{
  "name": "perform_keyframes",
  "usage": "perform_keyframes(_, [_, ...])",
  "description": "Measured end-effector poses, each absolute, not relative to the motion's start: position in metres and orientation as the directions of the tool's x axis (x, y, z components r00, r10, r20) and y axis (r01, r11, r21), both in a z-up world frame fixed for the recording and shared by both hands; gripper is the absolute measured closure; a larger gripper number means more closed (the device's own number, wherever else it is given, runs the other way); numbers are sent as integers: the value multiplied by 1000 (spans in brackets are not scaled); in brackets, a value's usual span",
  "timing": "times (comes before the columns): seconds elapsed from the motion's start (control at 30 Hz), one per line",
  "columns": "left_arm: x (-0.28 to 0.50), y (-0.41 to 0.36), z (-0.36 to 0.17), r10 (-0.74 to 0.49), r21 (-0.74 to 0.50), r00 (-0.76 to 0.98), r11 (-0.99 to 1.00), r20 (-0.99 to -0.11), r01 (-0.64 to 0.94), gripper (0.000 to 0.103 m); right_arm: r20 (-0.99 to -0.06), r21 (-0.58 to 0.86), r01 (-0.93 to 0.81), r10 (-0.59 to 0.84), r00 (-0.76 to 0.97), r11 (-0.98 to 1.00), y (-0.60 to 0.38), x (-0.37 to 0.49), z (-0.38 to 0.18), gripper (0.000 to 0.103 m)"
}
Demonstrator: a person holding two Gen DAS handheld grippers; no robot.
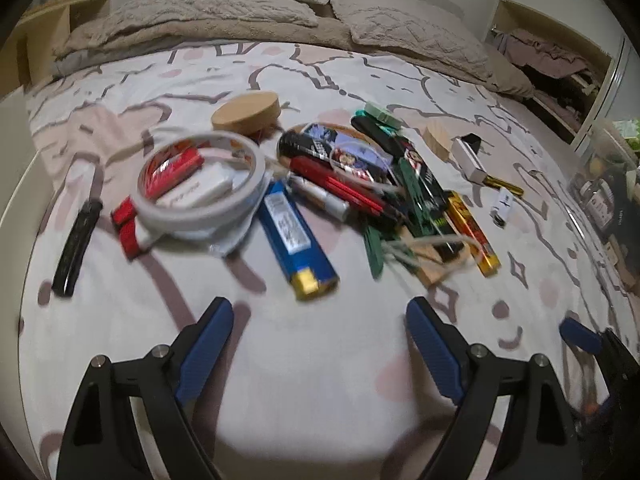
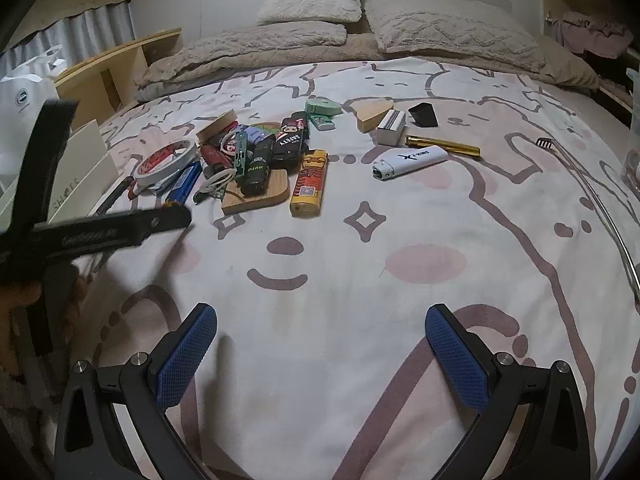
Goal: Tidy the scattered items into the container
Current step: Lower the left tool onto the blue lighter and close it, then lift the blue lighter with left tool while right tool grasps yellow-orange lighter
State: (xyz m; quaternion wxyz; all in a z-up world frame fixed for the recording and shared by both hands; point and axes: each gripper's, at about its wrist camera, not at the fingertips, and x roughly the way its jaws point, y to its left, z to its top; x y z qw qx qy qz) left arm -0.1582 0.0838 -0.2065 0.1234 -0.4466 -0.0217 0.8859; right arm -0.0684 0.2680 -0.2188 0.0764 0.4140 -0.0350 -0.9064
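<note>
- Right wrist view: black lighter (image 2: 290, 138) reading "SAFETY" tops the pile toward the bedspread's (image 2: 360, 280) far left.
- White lighter (image 2: 412, 162) marked "X-KING" lies right of it.
- Left gripper (image 1: 320, 320) and right gripper (image 2: 320, 328): both released, empty.

Both cameras look forward and downward over the bed (image 1: 320, 380), toward the pillows (image 2: 312, 0) at its head. The left wrist view stands close to the pile of lighters (image 1: 360, 176), which fills the middle of its frame. The right wrist view stands farther from the same pile of lighters (image 2: 260, 152) and to the right of it. Both views share this pile, the tape roll (image 1: 200, 184) beside it and the pillows behind it.
</note>
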Motion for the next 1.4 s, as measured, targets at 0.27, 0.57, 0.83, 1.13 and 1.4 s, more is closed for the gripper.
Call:
perform_keyframes(0.27, [-176, 91, -211, 191, -90, -584, -976, -789, -198, 27, -761, 53, 114, -114, -639, -992, 257, -70, -226, 0])
perform_keyframes(0.57, [-175, 75, -208, 230, -163, -605, -973, -762, -164, 68, -768, 63, 114, -121, -629, -991, 258, -72, -229, 0])
perform_keyframes(0.83, [-159, 71, -207, 260, -169, -604, -964, -753, -203, 75, -756, 71, 111, -126, -642, -991, 259, -70, -227, 0])
perform_keyframes(1.13, [-121, 69, -206, 225, -62, -590, -957, -775, -283, 77, -746, 82, 94, -124, -654, -992, 264, -69, -226, 12])
perform_keyframes(1.4, [-82, 59, -204, 214, -10, -570, -940, -794, -340, 78, -722, 95, 71, -118, -682, -993, 268, -64, -219, 43])
